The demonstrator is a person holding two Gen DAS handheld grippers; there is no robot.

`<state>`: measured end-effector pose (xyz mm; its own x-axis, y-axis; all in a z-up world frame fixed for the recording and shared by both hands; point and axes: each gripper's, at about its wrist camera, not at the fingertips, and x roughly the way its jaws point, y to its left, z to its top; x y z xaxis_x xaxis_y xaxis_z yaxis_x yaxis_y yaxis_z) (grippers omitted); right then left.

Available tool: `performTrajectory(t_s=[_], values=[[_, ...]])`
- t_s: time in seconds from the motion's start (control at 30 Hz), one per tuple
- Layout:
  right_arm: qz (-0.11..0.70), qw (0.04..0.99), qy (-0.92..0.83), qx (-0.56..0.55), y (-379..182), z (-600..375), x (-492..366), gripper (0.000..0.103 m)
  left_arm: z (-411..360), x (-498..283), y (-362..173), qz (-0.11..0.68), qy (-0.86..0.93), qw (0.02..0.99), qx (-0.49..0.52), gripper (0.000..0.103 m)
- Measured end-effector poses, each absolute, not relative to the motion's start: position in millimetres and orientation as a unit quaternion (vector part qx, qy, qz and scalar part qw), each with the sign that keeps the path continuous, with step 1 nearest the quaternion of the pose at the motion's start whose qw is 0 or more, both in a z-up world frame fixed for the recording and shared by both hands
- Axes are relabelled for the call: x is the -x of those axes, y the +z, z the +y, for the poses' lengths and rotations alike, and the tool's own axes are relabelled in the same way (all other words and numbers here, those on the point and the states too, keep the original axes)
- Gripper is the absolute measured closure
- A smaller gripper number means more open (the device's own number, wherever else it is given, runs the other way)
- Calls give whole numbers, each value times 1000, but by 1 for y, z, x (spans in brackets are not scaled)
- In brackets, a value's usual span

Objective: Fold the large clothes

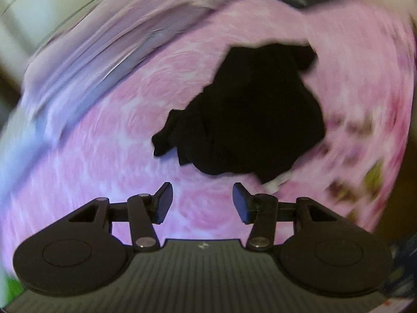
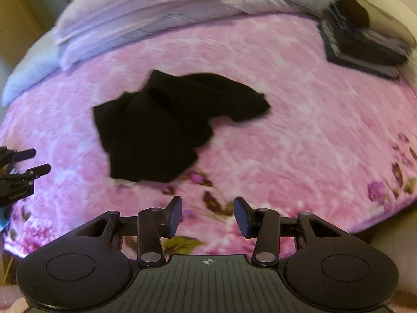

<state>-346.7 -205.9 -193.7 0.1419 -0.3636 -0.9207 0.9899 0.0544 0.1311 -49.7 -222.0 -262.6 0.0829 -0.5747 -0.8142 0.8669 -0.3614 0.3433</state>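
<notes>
From the left wrist view, the left gripper [image 1: 202, 202] points down at a bed covered by a pink floral blanket [image 1: 104, 156]; its fingers [image 1: 164, 202] stand apart with nothing between them, only blanket showing in the gap. The black garment [image 1: 247, 109] lies crumpled in a heap just ahead of the fingers and a little toward the right one, not touching either, and a small white bit, perhaps a label, peeps out at its near edge. Its bunched state suggests it has yet to be spread flat for folding. From the right wrist view, the right gripper [image 2: 208, 216] likewise has its fingers released and empty above the blanket's near edge, with the garment lying ahead and to the left, well clear of them. The left gripper shows at the left border, near the garment's left side, so the two grippers seem placed to take the cloth from both sides. At the far side lie folded pale bedding [image 2: 130, 18] and a dark stack [image 2: 365, 44].
</notes>
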Motion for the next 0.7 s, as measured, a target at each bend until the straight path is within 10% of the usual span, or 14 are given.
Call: performTrajectory(t_s=[0.7], values=[[461, 552, -581, -381, -325, -209, 296, 62, -243, 2, -468, -433, -687, 205, -547, 63]])
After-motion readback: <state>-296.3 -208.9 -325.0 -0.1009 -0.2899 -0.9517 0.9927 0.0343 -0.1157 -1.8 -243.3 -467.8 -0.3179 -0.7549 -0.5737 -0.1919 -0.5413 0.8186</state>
